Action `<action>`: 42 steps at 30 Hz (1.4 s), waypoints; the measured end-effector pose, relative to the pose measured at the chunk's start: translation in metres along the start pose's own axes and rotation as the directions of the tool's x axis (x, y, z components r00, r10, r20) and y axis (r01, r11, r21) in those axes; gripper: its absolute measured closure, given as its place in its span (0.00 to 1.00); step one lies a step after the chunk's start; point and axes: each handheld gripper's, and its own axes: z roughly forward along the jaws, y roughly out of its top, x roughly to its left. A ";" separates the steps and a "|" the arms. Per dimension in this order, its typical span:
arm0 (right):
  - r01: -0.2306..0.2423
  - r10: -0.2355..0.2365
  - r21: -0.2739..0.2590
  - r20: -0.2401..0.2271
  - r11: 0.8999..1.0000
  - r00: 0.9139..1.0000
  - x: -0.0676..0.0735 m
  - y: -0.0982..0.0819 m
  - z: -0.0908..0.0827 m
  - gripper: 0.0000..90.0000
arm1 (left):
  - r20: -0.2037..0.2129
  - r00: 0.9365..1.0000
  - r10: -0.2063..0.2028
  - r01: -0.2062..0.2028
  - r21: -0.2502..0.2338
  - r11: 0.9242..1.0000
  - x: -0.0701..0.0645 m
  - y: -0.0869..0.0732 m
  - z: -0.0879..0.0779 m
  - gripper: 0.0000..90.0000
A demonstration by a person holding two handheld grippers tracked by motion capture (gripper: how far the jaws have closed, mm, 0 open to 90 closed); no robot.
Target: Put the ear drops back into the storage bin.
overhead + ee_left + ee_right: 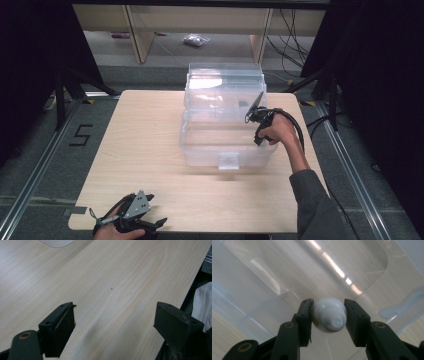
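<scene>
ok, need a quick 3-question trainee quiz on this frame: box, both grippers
1. True or false: the right hand-held gripper is shut on a small white bottle.
2. The clear plastic box on the table has its lid: A) shut B) up at the back C) lying on the floor.
3. What lies between the jaws of the left hand-held gripper?

Key: 1 true. 2 B. 3 Nothing; they stand open over bare tabletop.
</scene>
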 end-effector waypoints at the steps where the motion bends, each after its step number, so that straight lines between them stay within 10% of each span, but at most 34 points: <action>1: 0.000 0.000 0.000 0.000 1.000 1.000 0.000 0.000 0.000 0.67 | 0.000 1.000 0.000 0.000 0.000 1.000 0.000 0.000 0.000 0.18; 32: -0.045 0.046 0.026 -0.061 0.999 0.997 -0.001 0.006 0.036 0.67 | 0.005 1.000 -0.003 0.003 -0.002 1.000 0.000 0.000 0.000 0.18; 36: 0.010 -0.010 0.010 -0.030 1.000 0.999 -0.003 0.006 0.036 0.66 | 0.007 1.000 -0.005 0.005 -0.003 1.000 -0.001 0.000 0.000 0.18; 42: -0.048 0.049 0.013 -0.045 0.999 0.998 -0.001 0.003 0.030 0.63 | 0.008 1.000 -0.002 0.002 -0.003 1.000 -0.001 0.000 0.000 0.18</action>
